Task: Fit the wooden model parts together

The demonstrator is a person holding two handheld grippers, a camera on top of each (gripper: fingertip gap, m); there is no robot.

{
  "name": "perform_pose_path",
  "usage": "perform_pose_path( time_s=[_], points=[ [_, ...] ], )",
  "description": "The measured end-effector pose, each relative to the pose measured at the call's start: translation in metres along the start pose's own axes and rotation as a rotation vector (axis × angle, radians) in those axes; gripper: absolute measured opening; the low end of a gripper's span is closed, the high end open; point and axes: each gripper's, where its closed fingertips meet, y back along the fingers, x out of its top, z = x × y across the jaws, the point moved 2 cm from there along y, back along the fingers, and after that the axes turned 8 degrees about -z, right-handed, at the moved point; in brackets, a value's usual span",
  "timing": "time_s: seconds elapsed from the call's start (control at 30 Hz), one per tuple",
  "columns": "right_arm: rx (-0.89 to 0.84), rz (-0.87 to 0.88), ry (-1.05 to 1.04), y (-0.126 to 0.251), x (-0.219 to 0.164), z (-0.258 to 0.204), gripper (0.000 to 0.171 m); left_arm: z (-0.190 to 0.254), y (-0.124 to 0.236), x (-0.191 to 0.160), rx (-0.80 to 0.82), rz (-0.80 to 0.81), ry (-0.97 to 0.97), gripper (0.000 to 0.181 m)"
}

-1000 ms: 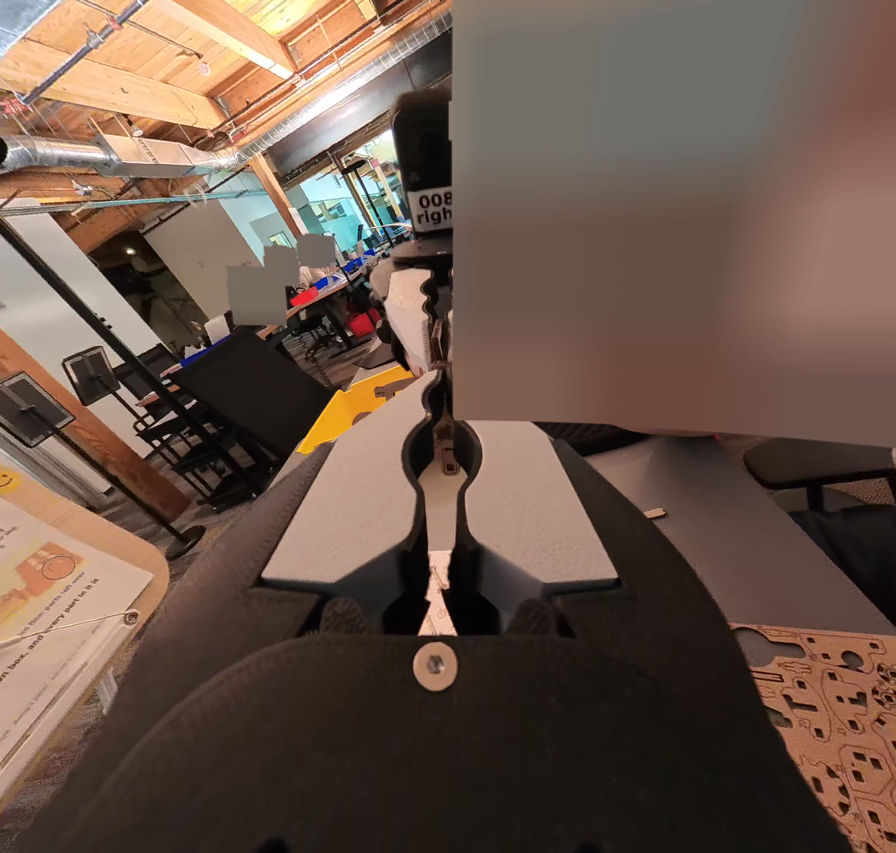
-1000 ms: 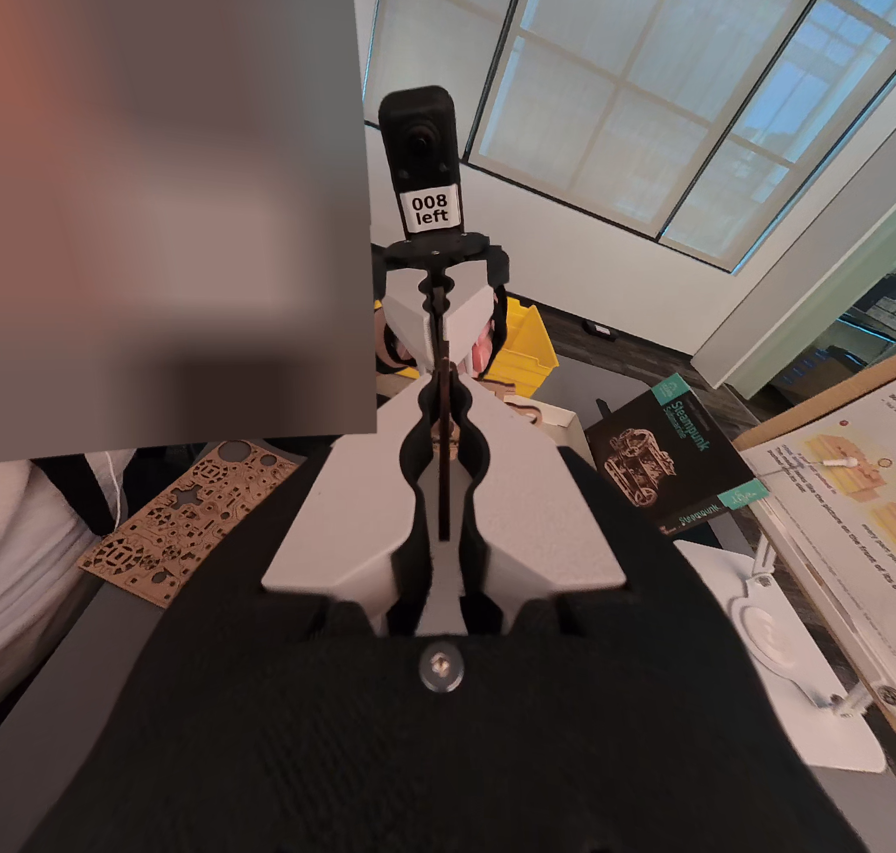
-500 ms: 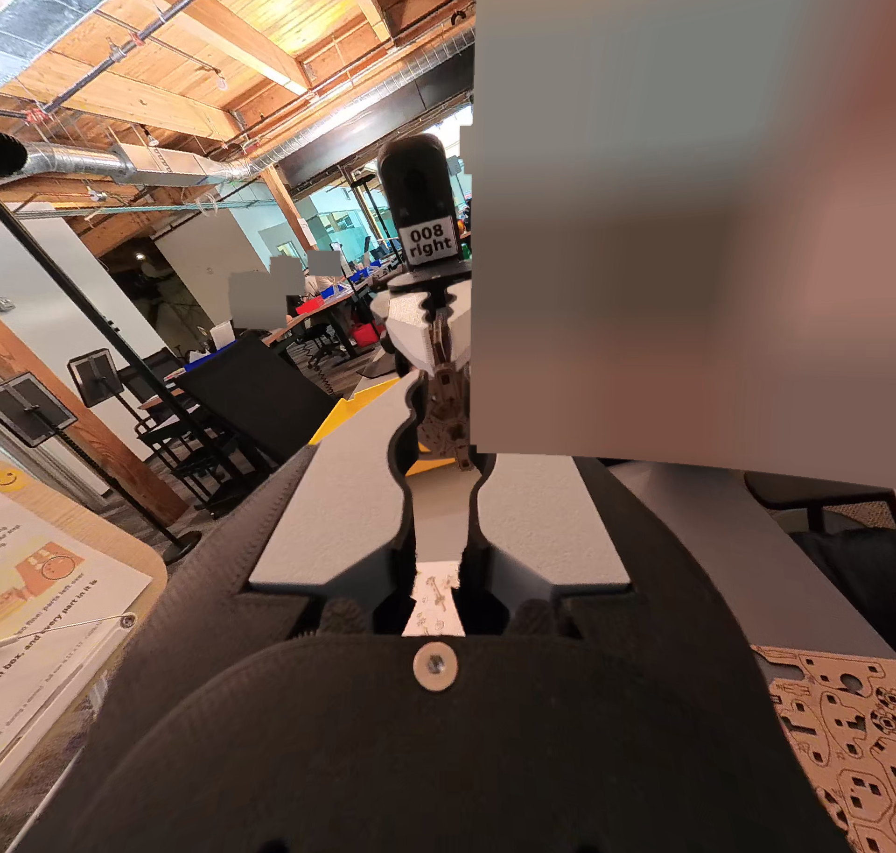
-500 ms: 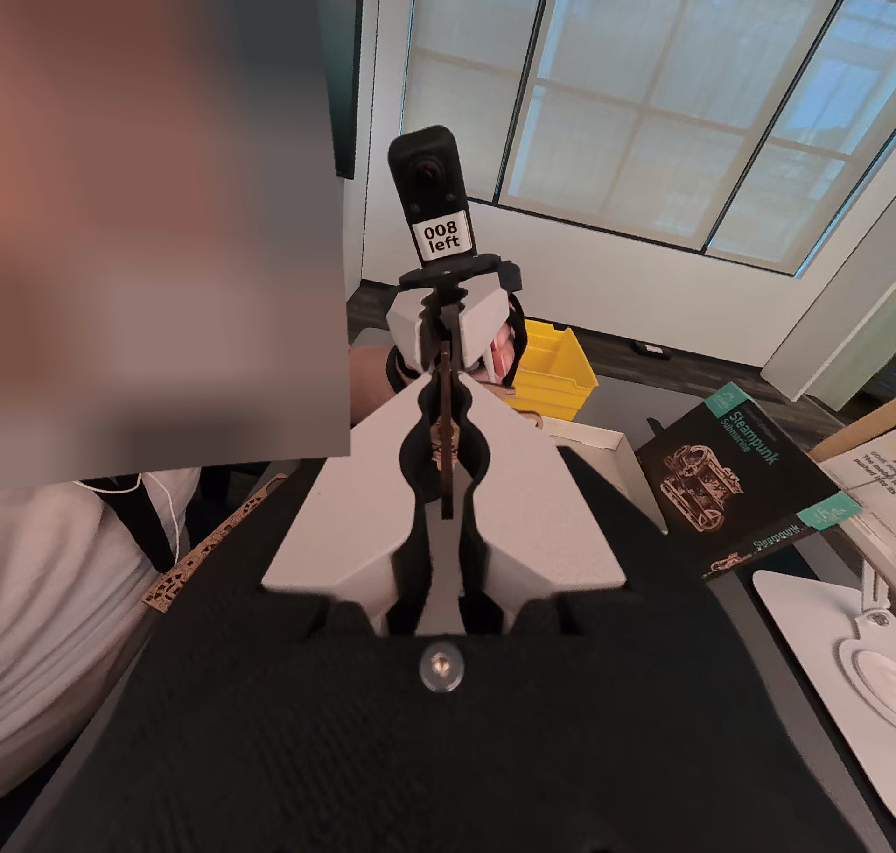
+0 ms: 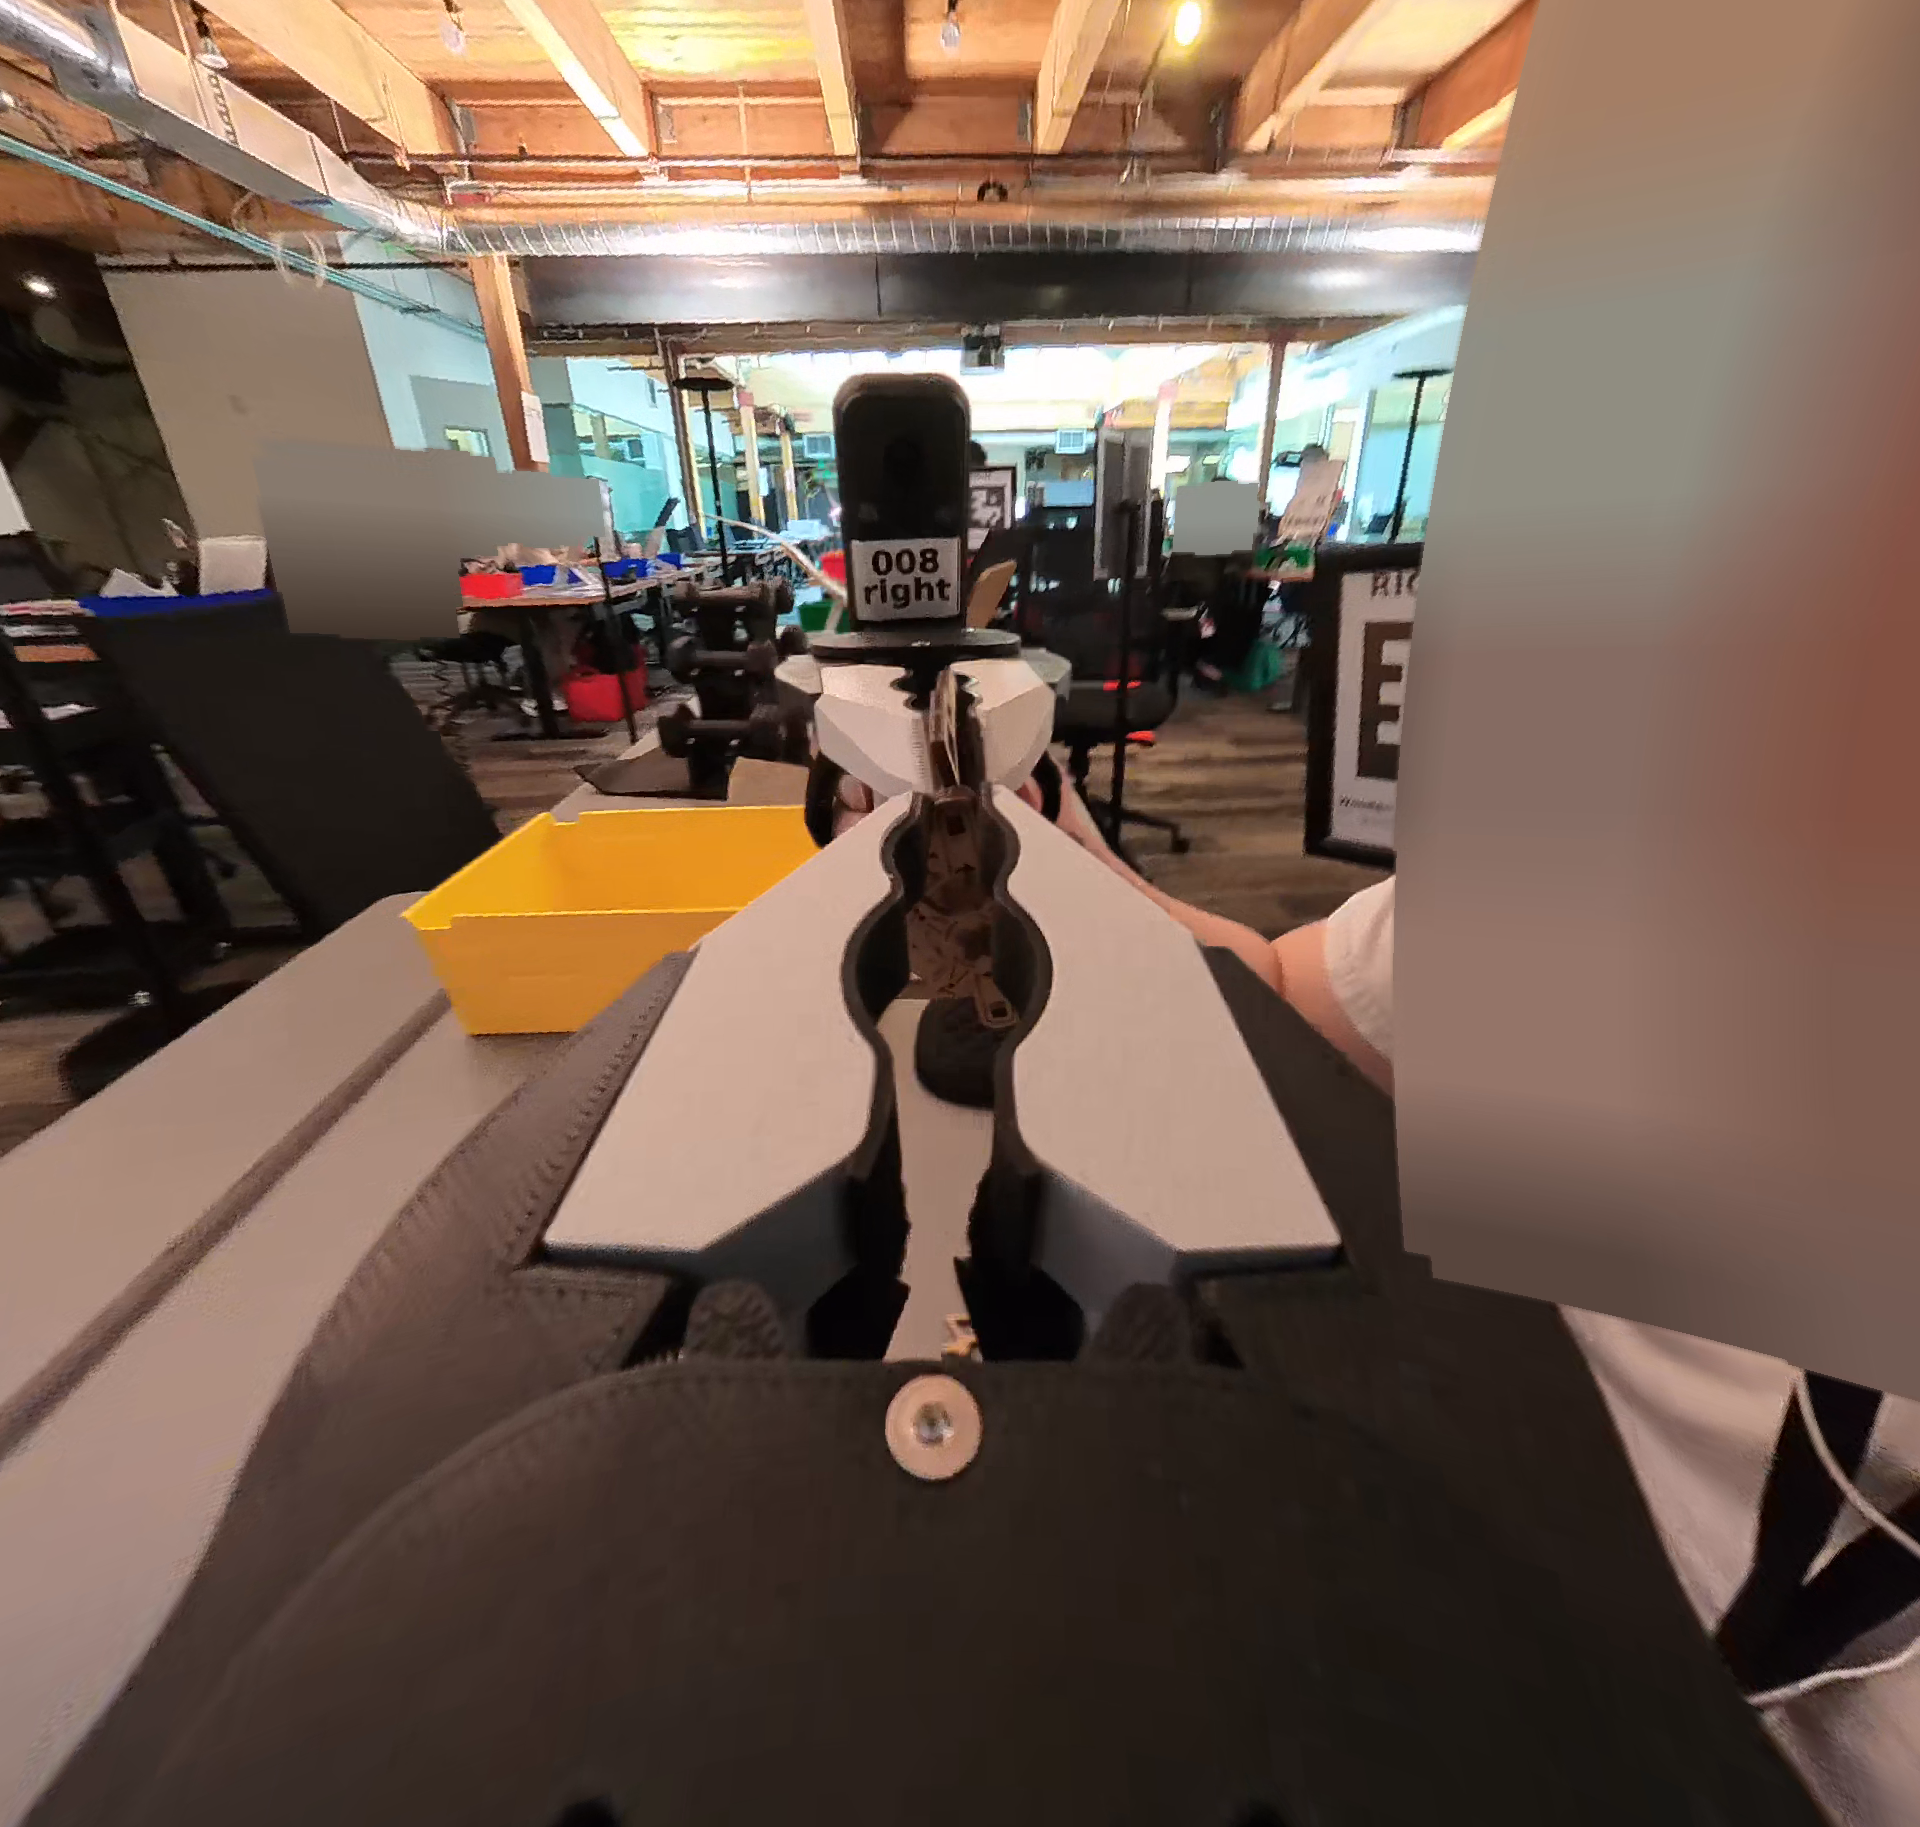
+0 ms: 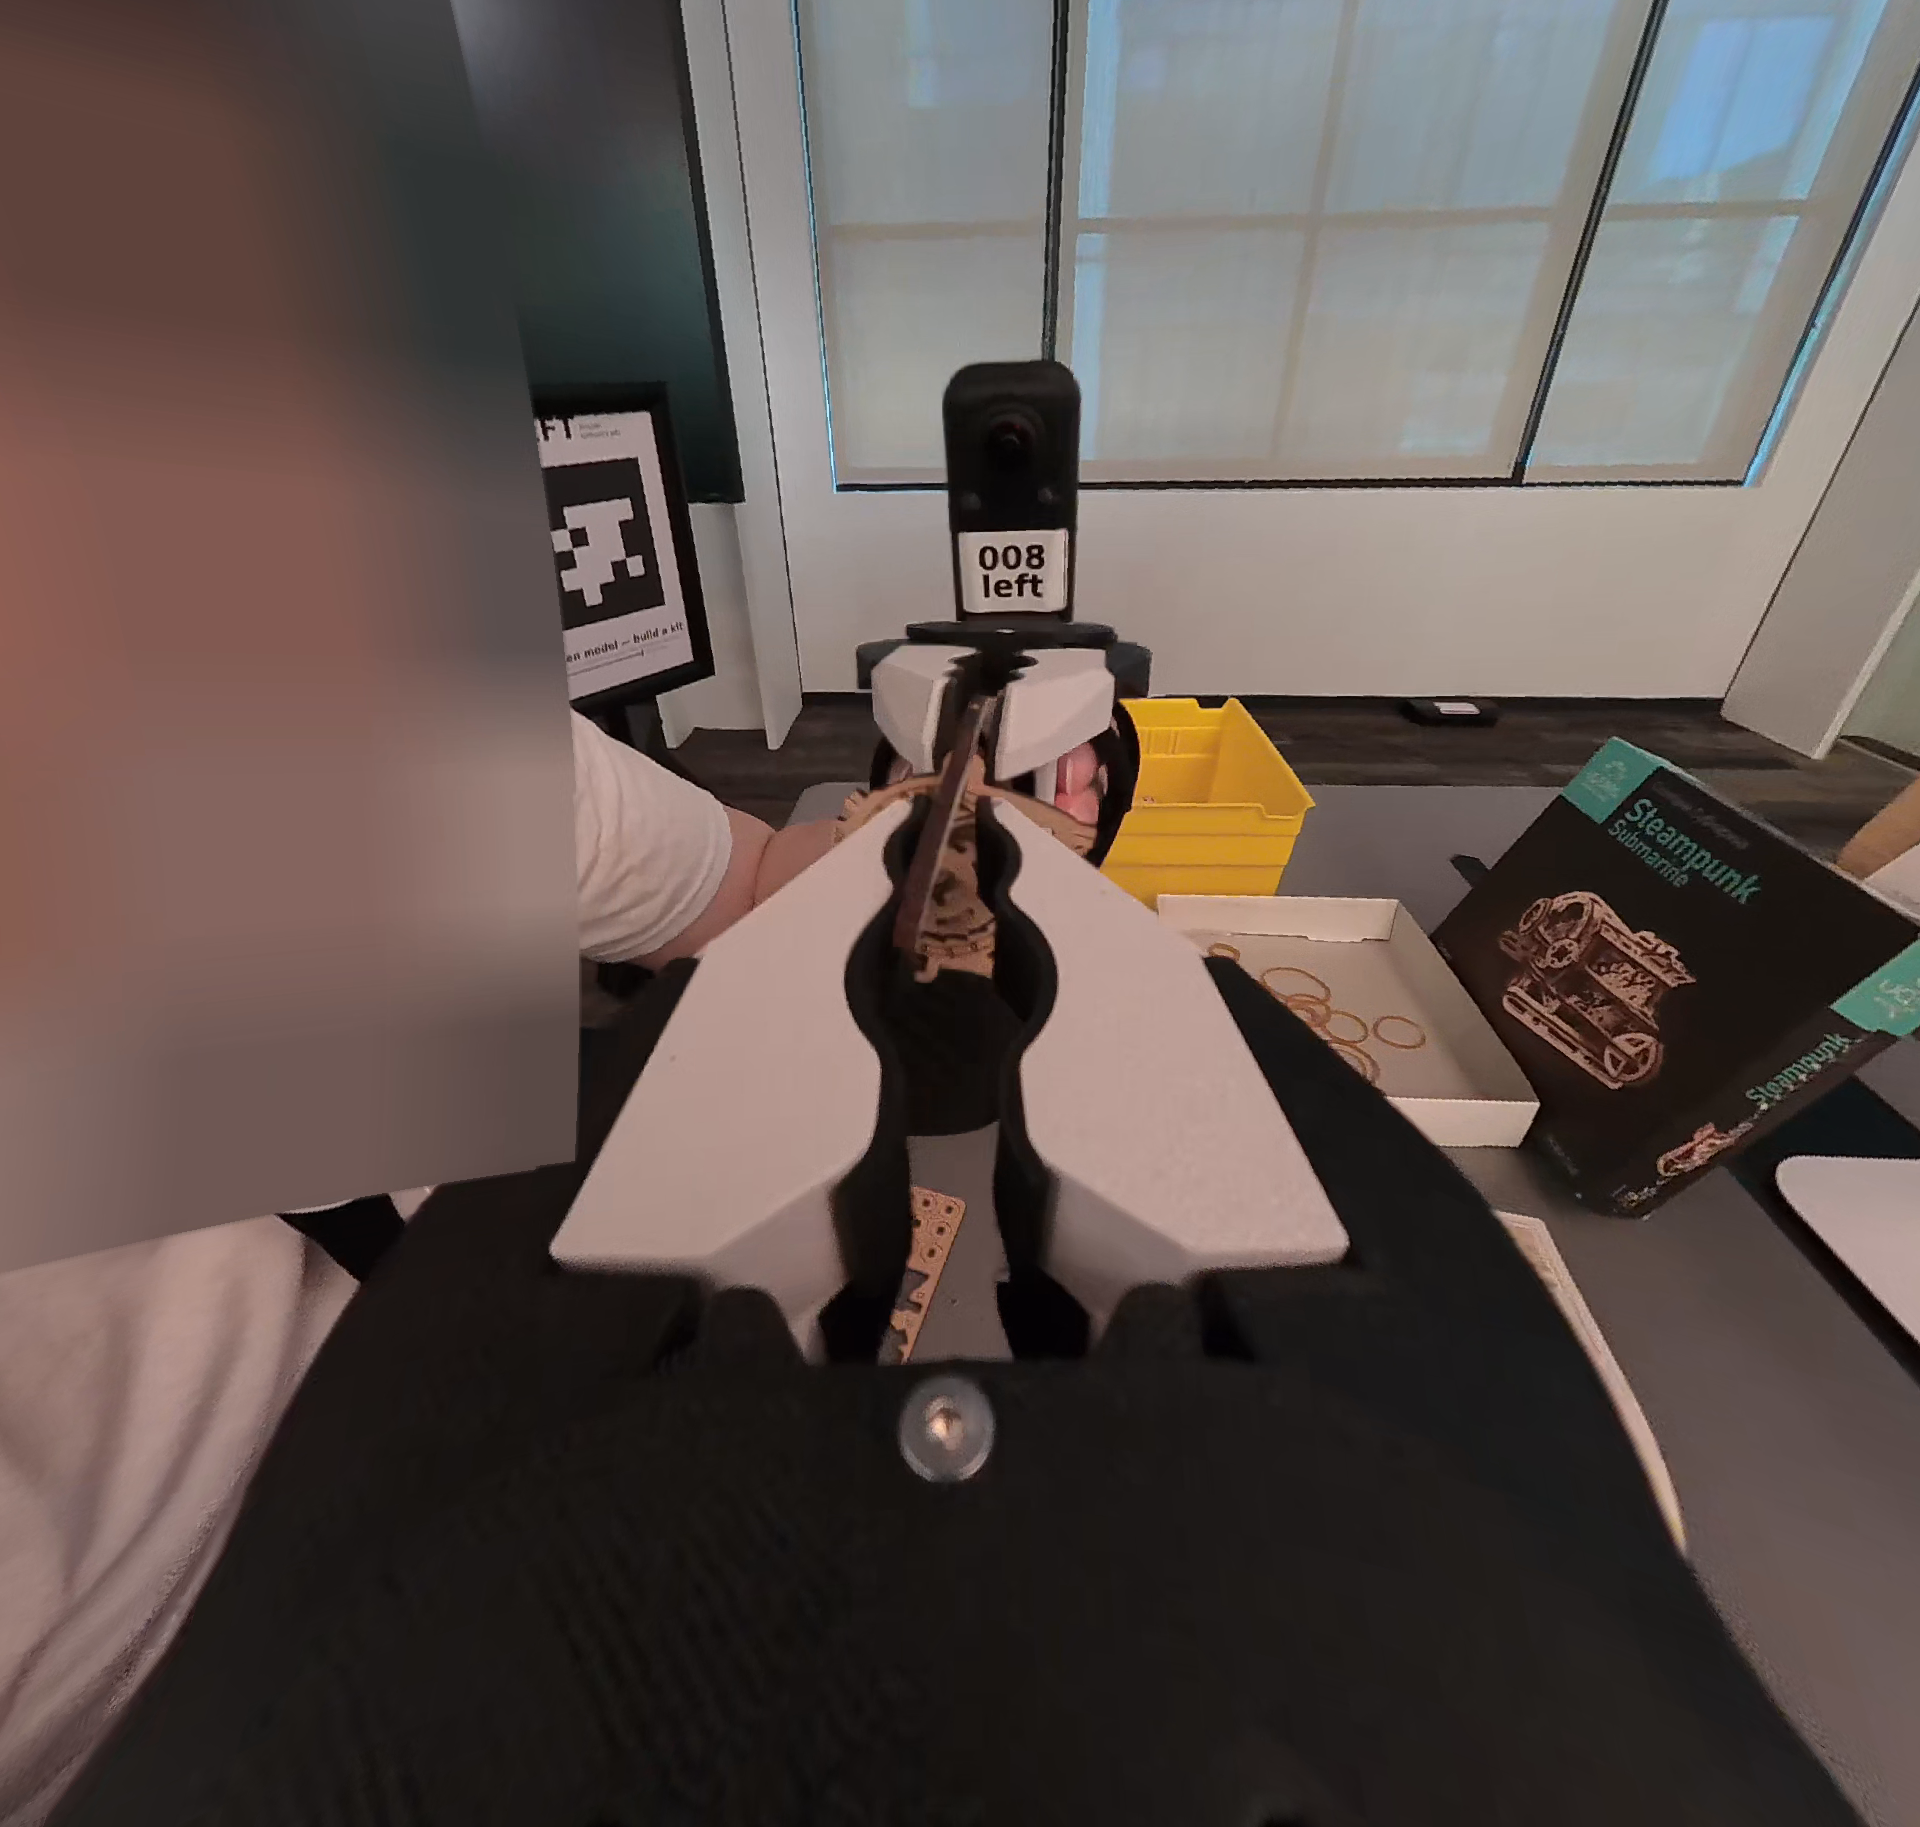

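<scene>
Both hand-held grippers face each other tip to tip above the counter (image 6: 1351, 821). Left hand-held gripper (image 5: 951, 821) is clenched on a thin wooden model part (image 5: 956, 904), which sits edge-on between its white fingers (image 5: 758, 1029) and reaches forward to the right hand-held gripper (image 6: 951, 821). That one is clenched on its own flat wooden part (image 6: 940, 884), tilted slightly and seen edge-on; the two parts meet between the fingertips, though whether they are locked together cannot be told.

Below and beyond, a yellow bin (image 5: 582, 904) stands near the counter's far edge. Just beside it lies a shallow white tray (image 6: 1455, 1081) holding rubber bands (image 6: 1340, 1019), with a dark box (image 6: 1662, 967) leaning next to the tray. A cut-out wooden sheet (image 6: 930, 1247) shows on the counter under the right fingers. Air around the raised grippers is open.
</scene>
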Motion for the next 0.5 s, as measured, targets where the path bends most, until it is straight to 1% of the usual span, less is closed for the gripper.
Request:
perform_pose_path(
  time_s=[0.03, 0.2, 0.27, 0.33, 0.43, 0.5],
  points=[
    [-0.002, 0.004, -0.015, 0.0007, 0.0005, 0.0012, 0.007, -0.0009, 0.0013, 0.0013, -0.007, 0.011, 0.017, 0.006],
    [0.003, 0.028, -0.099, -0.0033, 0.001, 0.0051, 0.012, -0.0038, -0.0003, -0.0016, 0.016, -0.004, 0.005, 0.006],
    [-0.006, 0.029, -0.12, -0.005, -0.0001, 0.0076, 0.009, -0.0033, -0.0017, -0.0033, 0.021, -0.015, -0.005, 0.006],
    [0.015, 0.027, -0.121, -0.0067, -0.0016, 0.0055, 0.0, -0.0036, -0.0029, -0.0049, 0.031, -0.026, -0.014, 0.006],
    [0.003, 0.022, -0.121, -0.0055, -0.0026, 0.0078, 0.0, -0.0058, -0.0037, -0.006, 0.054, -0.033, -0.023, 0.006],
    [0.051, 0.05, -0.159, -0.0036, -0.0002, 0.0055, 0.0, -0.0036, -0.0033, -0.0034, 0.035, -0.016, -0.017, 0.006]
  ],
)
